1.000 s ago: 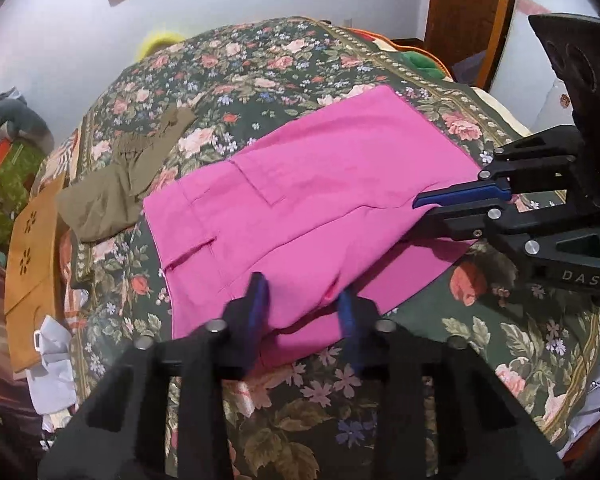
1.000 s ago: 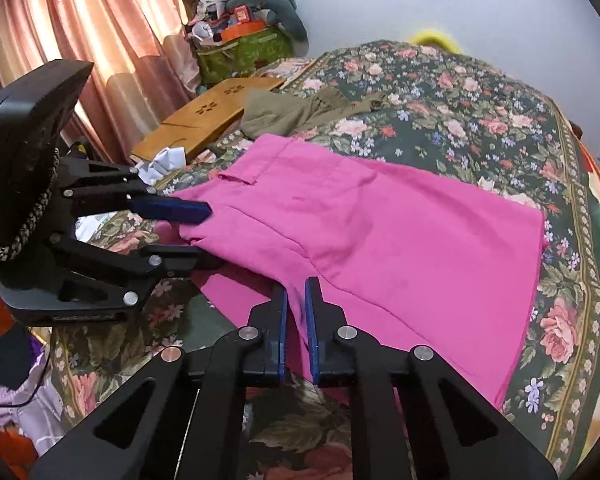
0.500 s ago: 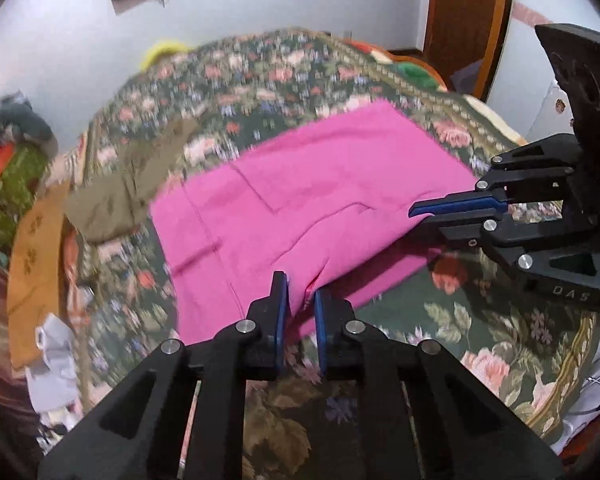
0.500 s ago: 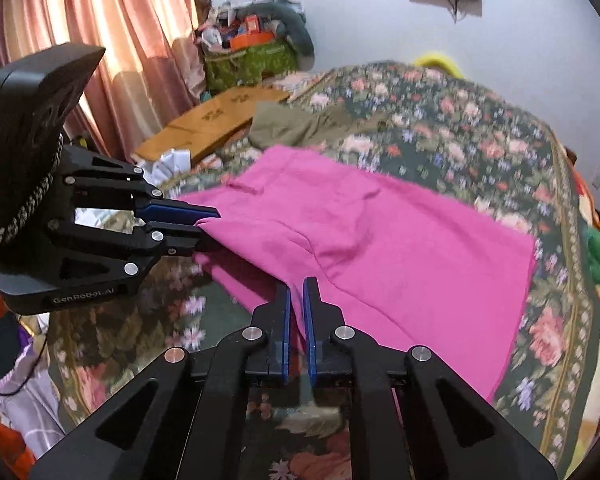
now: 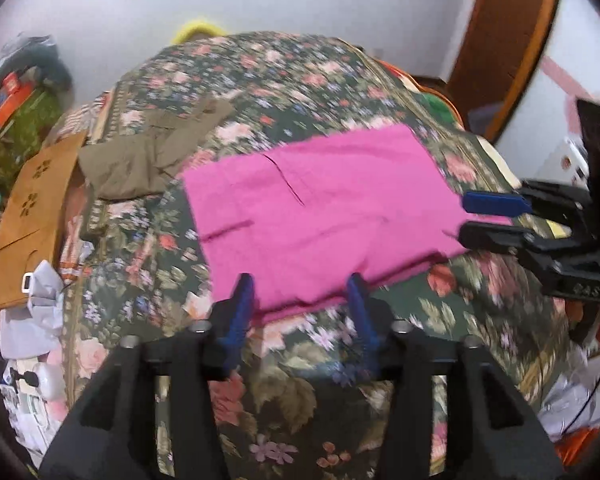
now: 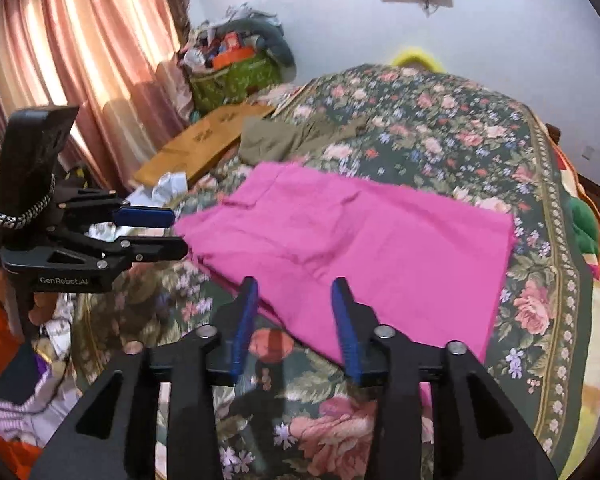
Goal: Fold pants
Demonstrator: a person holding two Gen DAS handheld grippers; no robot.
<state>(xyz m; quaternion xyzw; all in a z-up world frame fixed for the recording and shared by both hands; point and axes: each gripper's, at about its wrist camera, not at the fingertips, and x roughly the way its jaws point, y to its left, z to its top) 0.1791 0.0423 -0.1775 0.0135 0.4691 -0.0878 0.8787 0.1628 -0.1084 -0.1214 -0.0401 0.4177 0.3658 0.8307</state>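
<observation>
Smooth pink pants (image 5: pixel 320 216) lie folded into a rectangle on a floral bedspread (image 5: pixel 300 72); left gripper (image 5: pixel 300 300) and right gripper (image 6: pixel 294 312) are opening, empty.

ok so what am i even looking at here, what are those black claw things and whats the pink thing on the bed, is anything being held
These are two hand-held grippers, one in each of a person's hands, each with a camera looking along its fingers. One picture is from the left gripper, the other from the right gripper; each also shows the other at its edge. On the floral bedspread lie folded pink pants, and beyond them an olive-brown garment. Nothing is held: both grippers' jaws are opening, with their blue pads apart at the near edge of the pants.
</observation>
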